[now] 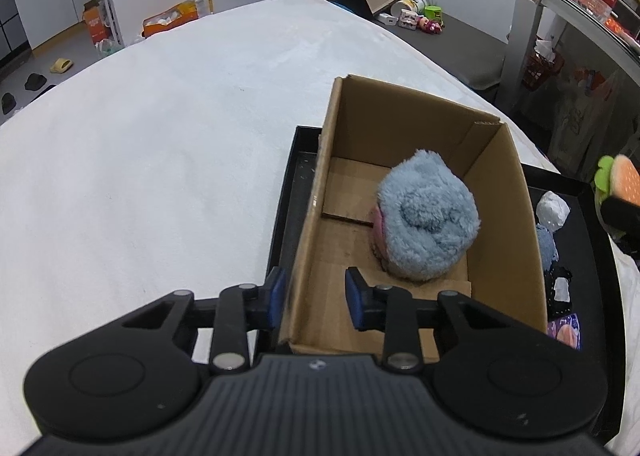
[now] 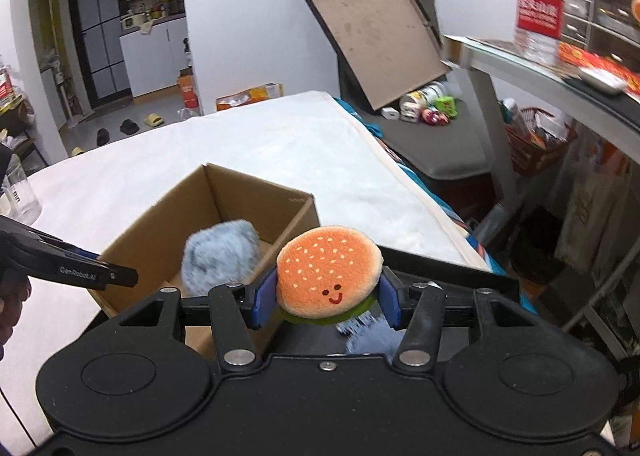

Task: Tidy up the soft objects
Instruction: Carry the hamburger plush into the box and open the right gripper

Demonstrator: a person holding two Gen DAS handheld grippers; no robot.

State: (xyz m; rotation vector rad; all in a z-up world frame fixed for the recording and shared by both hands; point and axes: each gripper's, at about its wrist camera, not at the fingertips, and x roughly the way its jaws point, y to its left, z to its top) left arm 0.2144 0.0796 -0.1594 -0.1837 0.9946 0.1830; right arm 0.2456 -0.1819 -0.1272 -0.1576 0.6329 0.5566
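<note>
1. Right gripper point(image 2: 327, 302): my nearest item. Its blue pads press both sides of the burger plush point(image 2: 329, 276), which is lifted clear, smiling face toward the camera, green felt edge showing below.

2. Left gripper point(image 1: 316, 298): jaws narrow, straddling the near left wall of the cardboard box point(image 1: 504, 192), one pad outside it and one inside. I cannot tell whether the pads actually pinch the wall; I judge they are there to steady it.

3. Cardboard box: stands open-topped in a black tray point(image 1: 286, 192) on the white bedcover point(image 1: 160, 136). Inside, toward the right wall, lies a fluffy blue plush point(image 1: 426, 220) with a pink edge.

4. Tray, right of the box: a white crumpled item point(image 1: 553, 210) and further small soft pieces, too cramped to name.

5. Beyond: a tilted board point(image 2: 376, 28) leaning up, and toys on a dark bench.

Step in hand, as I judge it: carrying the burger plush to the box. Next I must bring it over the open floor left of the blue plush, lower it, and only then part the pads.
</note>
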